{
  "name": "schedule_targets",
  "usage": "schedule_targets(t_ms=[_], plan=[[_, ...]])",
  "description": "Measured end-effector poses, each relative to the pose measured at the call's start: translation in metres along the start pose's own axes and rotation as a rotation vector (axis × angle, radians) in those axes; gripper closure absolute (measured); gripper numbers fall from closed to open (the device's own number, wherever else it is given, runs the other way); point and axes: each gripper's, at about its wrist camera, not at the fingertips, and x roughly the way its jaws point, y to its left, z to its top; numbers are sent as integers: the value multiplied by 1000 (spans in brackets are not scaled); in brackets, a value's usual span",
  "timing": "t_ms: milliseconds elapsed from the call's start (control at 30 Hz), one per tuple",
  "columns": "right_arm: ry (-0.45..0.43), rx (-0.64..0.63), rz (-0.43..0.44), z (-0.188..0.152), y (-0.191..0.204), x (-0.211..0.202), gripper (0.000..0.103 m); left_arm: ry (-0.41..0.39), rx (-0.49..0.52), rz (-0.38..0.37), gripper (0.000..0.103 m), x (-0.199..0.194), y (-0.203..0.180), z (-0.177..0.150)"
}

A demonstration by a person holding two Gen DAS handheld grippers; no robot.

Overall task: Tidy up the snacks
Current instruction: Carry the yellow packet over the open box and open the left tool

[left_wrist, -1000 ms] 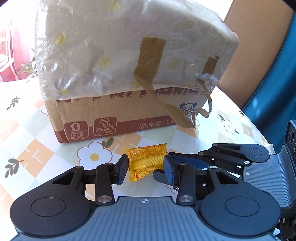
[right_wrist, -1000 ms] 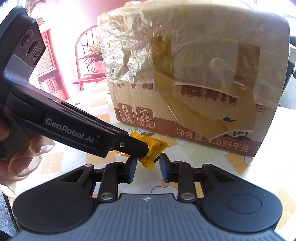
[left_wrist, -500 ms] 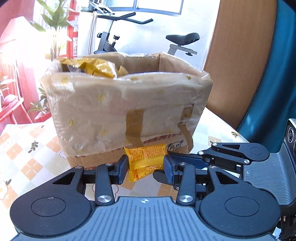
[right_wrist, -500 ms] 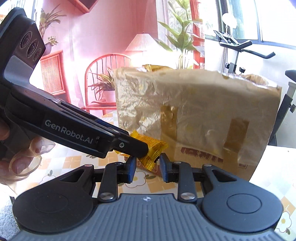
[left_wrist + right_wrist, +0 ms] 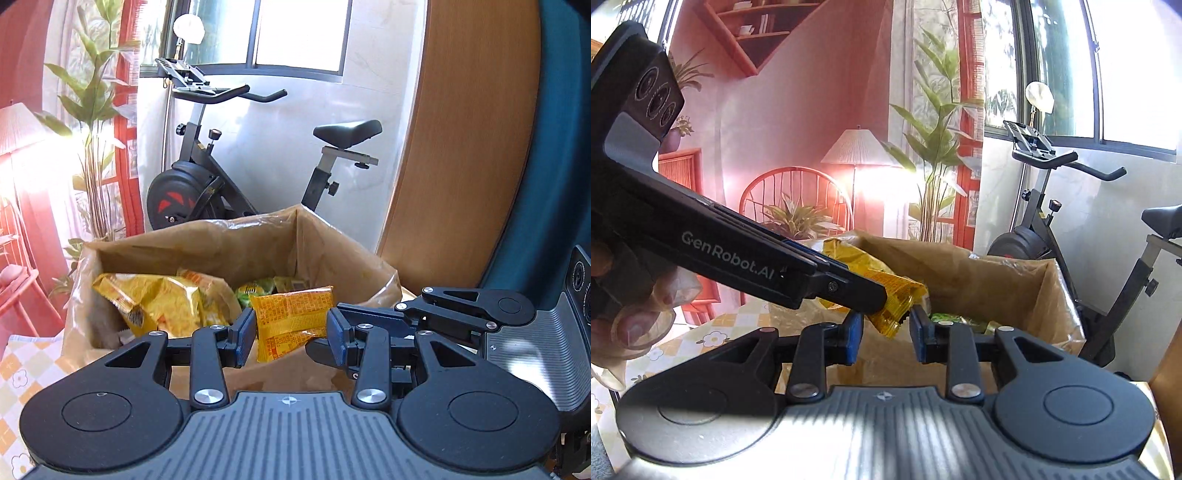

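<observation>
A yellow snack packet hangs in the air over the near rim of an open cardboard box. My left gripper is shut on its sides. My right gripper is shut on one end of the same packet, and the left gripper crosses in from the left above it. The right tool's black linkage reaches in from the right in the left wrist view. Inside the box lie a large crinkled yellow bag and small green packets.
The plastic-wrapped box stands on a table with a flower-patterned cloth. Behind it are an exercise bike, a tall plant, a floor lamp and a red chair. A wooden panel stands at the right.
Both grippers have risen together with the packet, from table level in front of the box to above its rim. The inside of the box has come into view.
</observation>
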Motion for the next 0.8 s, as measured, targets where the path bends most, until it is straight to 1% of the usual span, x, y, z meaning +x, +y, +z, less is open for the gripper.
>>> schedule_targets(t_ms=[133, 233, 400, 533, 633, 700, 733, 800], plan=[[18, -8, -17, 14, -23, 15, 73, -1, 9, 5, 59, 28, 1, 16], [52, 21, -24, 18, -41, 31, 73, 14, -26, 3, 59, 48, 7, 23], [105, 42, -49, 16, -56, 60, 72, 44, -81, 36, 59, 79, 15, 25], [141, 53, -71, 9, -59, 73, 71, 63, -95, 54, 58, 90, 22, 22], [155, 72, -87, 7, -61, 76, 68, 67, -110, 77, 57, 90, 26, 21], [157, 67, -98, 7, -60, 74, 63, 65, -115, 96, 51, 85, 28, 21], [156, 57, -109, 7, -59, 73, 62, 62, -114, 110, 45, 82, 28, 20], [151, 49, -125, 9, -58, 70, 55, 54, -110, 131, 42, 75, 28, 20]])
